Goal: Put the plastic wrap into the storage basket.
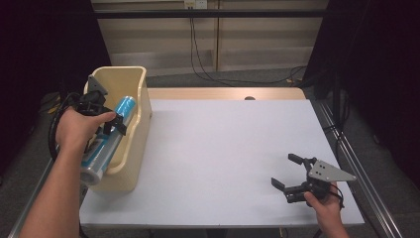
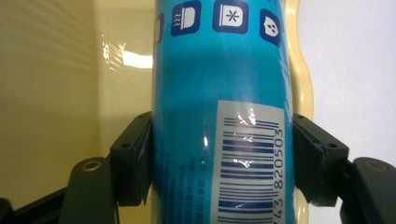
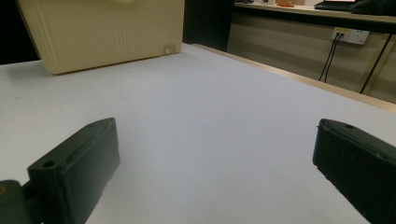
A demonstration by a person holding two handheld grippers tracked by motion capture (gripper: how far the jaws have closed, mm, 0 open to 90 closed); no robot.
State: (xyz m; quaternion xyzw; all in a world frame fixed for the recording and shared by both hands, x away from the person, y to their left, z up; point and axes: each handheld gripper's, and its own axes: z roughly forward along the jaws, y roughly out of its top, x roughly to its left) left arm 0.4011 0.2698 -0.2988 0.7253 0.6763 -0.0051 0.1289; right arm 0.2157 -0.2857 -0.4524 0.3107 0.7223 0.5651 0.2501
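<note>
— Where does the roll sit for you?

— Your blue roll (image 1: 108,141), a tube wrapped in clear film with a barcode label (image 2: 247,163) and small white icons, lies lengthwise in the cream plastic bin (image 1: 133,124) at the table's left edge. Its near end sticks out past the bin's low front, toward you; its far end points into the bin, just under the tall back wall.

— And your left tool?

— Your left tool (image 1: 111,124) is clenched on that roll about halfway along. In the left gripper view the two black jaws press on either flank of the tube, with the barcode facing the camera. Your left hand (image 1: 79,130) comes over the bin's left wall to reach it.

— What crowds you there?

— The bin's walls stand close on both sides of the roll, the pale inner wall to one side and the wavy rim (image 2: 303,70) to the other, with the white table (image 1: 223,158) beyond it.

— The other side?

— Your right tool (image 1: 292,173) rests low near the table's front right corner, released, its jaws wide apart with bare white surface between them, well apart from the bin. Behind the table, black cables (image 1: 198,54) hang down from a wall socket (image 1: 194,4) to the floor.
</note>
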